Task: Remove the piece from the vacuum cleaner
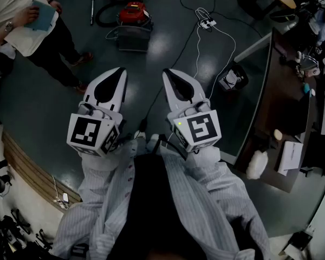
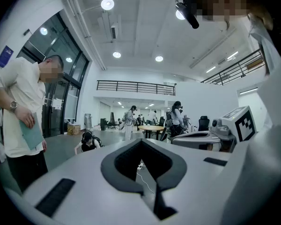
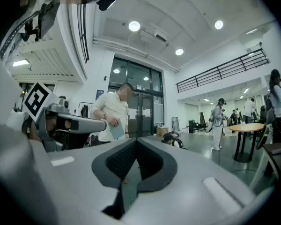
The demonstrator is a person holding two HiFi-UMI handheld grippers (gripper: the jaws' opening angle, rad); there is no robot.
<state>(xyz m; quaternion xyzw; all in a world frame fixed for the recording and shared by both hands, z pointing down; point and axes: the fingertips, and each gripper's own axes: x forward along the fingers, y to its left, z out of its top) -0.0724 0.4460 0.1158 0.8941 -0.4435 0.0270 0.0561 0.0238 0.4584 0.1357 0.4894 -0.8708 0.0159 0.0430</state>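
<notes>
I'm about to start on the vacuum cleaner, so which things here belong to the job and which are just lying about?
Job: red vacuum cleaner, black hose beside it, left gripper, right gripper (both shut, empty).
Lying about: power strip, white cables, desk, bystander's notebook.

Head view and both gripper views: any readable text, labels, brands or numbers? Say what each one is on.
No text is readable in any view.
Marker cubes: black-and-white square patterns only, no letters.
Blue wall sign: too small to read.
White box: any print is too small to read.
Red vacuum cleaner: no legible brand.
</notes>
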